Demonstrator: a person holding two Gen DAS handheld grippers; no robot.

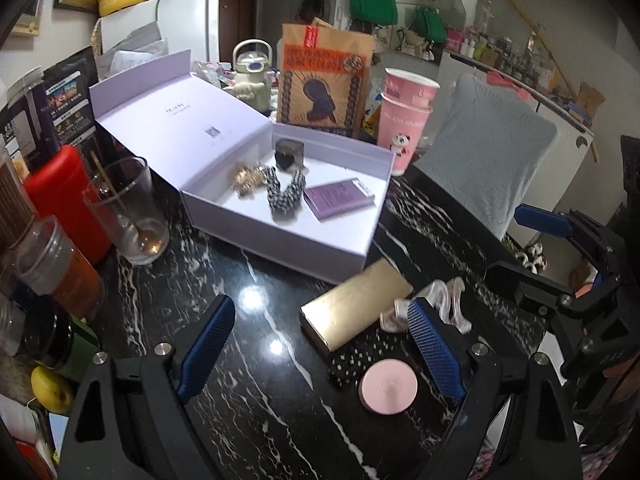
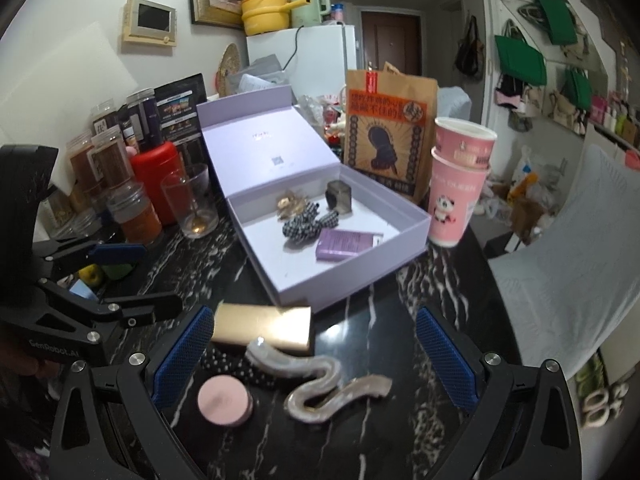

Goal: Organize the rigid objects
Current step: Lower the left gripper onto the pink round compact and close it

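An open lilac box [image 1: 288,236] sits mid-table and holds a gold clip [image 1: 246,180], a checked scrunchie [image 1: 284,194], a small dark case [image 1: 289,155] and a purple carton [image 1: 338,199]. In front of it lie a gold box [image 1: 356,308], a pink round compact [image 1: 388,392], a black dotted piece [image 1: 346,364] and a wavy pearly hair clip [image 2: 320,388]. My left gripper [image 1: 320,304] hangs open above the table, with the gold box by its right pad. My right gripper [image 2: 314,312] is open too, its pads well apart on either side of the wavy clip and compact [image 2: 224,400].
A drinking glass with a spoon [image 1: 128,216], a red canister [image 1: 64,200] and several jars crowd the left side. Stacked pink paper cups [image 1: 404,120] and a brown paper bag [image 1: 324,80] stand behind the box. A chair with a grey-blue cover [image 1: 488,152] is at the right table edge.
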